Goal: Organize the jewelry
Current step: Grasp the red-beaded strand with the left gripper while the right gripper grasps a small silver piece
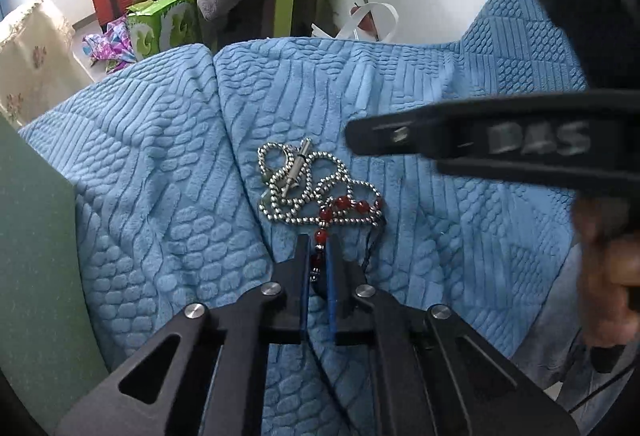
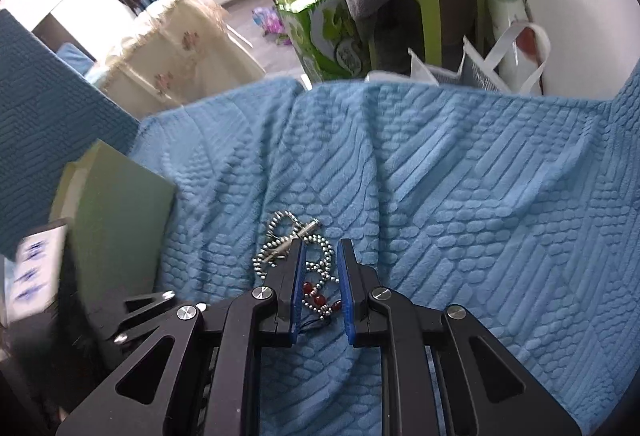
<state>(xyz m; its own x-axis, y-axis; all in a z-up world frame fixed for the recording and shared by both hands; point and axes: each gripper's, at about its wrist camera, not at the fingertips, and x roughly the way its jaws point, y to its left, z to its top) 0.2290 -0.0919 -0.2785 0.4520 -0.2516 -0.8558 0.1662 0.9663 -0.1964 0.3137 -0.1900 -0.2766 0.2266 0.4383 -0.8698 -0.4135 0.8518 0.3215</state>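
Left gripper (image 1: 319, 248) at lower centre of its frame, jaws nearly closed with the red bead strand (image 1: 344, 205) running between the blue pads; looks pinched on it, a thin gap remains. Right gripper (image 2: 320, 256) at lower centre of its view, jaws partly open, straddling the pile, holding nothing; red beads and chain loops lie between the fingers.

Jewelry sits mid-frame in both views on the blue textured blanket (image 1: 460, 236): a silver ball chain (image 1: 280, 175) coiled in loops with a small metal bar pendant (image 1: 298, 165) on top, the red strand tangled across its lower right loops. A dark thin cord trails off the red beads at the lower end.

Handling, judged: both pieces light, fully limp, no stiffness; they will drape and swing. Ball chain slippery, likely to slide through the pads unless gripped across several beads. Strands overlap, so lifting one may drag the other. Best hold: red strand on its free lower end, chain at the pendant or an outer loop. Soft blanket gives under the fingertips.

Green box (image 2: 120, 203) stands at the left, near the pile.
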